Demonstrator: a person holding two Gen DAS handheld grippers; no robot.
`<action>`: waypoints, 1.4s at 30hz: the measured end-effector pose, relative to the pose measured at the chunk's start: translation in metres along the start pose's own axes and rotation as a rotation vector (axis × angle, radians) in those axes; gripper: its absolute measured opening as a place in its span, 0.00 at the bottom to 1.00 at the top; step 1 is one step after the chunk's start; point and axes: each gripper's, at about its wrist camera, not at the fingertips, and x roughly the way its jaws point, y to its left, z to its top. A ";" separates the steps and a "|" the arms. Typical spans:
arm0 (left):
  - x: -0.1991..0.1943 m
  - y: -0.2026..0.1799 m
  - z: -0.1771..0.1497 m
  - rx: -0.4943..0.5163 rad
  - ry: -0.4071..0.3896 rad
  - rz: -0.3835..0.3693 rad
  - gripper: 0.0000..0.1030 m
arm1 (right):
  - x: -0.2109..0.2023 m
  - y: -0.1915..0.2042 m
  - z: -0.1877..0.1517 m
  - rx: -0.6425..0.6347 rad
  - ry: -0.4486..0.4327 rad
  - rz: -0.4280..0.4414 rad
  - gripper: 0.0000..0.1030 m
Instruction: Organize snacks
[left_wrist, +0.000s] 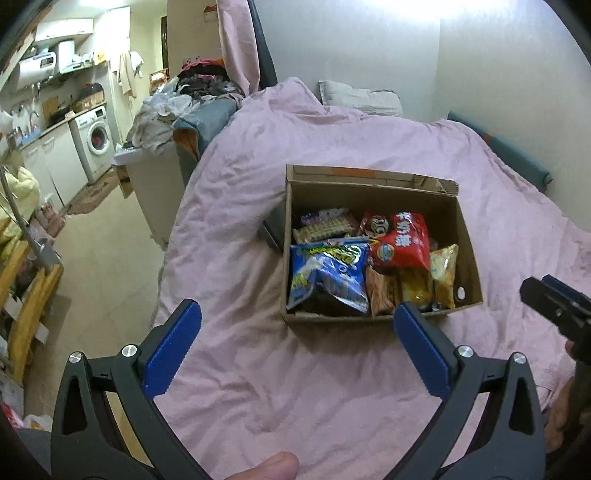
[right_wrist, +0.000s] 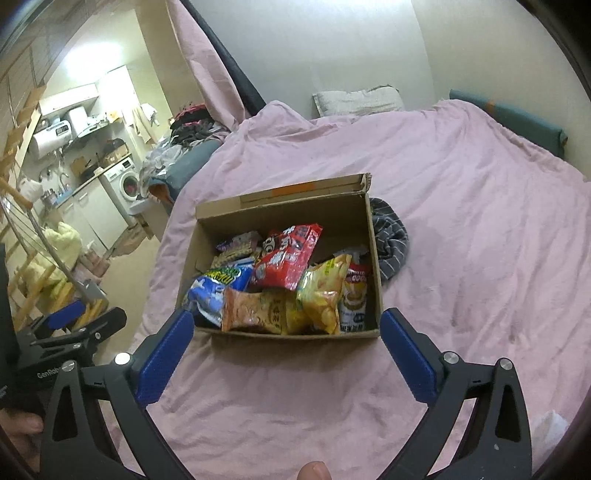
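An open cardboard box (right_wrist: 207, 225) is sitting on a bed covered by a pink blanket (right_wrist: 461, 229), with its far flap standing up.

Contents of the box:
- A blue snack bag (right_wrist: 216, 290) is lying at the near left.
- A red snack bag (right_wrist: 286, 260) is resting on top of the pile toward the centre.
- An orange packet (right_wrist: 251, 310) is leaning against the near wall.
- A yellow chip bag (right_wrist: 323, 291) is standing just right of the orange packet.
- A white-and-red packet (right_wrist: 354, 299) is standing against the right wall.
- Biscuit packs (left_wrist: 325, 225) are lying at the far left; their labels are too blurred to read.

A striped dark cloth (right_wrist: 389, 236) is lying on the blanket, touching the box's right wall.

The left tool (left_wrist: 297, 314) is hovering near the box's near wall, spread wide and holding nothing. The right tool (right_wrist: 286, 325) is hovering at the same near wall, likewise spread wide and holding nothing.
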 end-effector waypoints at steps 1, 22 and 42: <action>0.000 0.000 -0.001 0.000 -0.003 -0.001 1.00 | 0.000 0.000 -0.002 0.001 -0.004 0.000 1.00; 0.009 0.008 -0.005 -0.047 -0.004 -0.002 1.00 | 0.021 0.012 -0.012 -0.046 0.011 -0.060 1.00; 0.012 0.006 -0.006 -0.055 0.025 -0.023 1.00 | 0.023 0.014 -0.013 -0.067 0.008 -0.093 1.00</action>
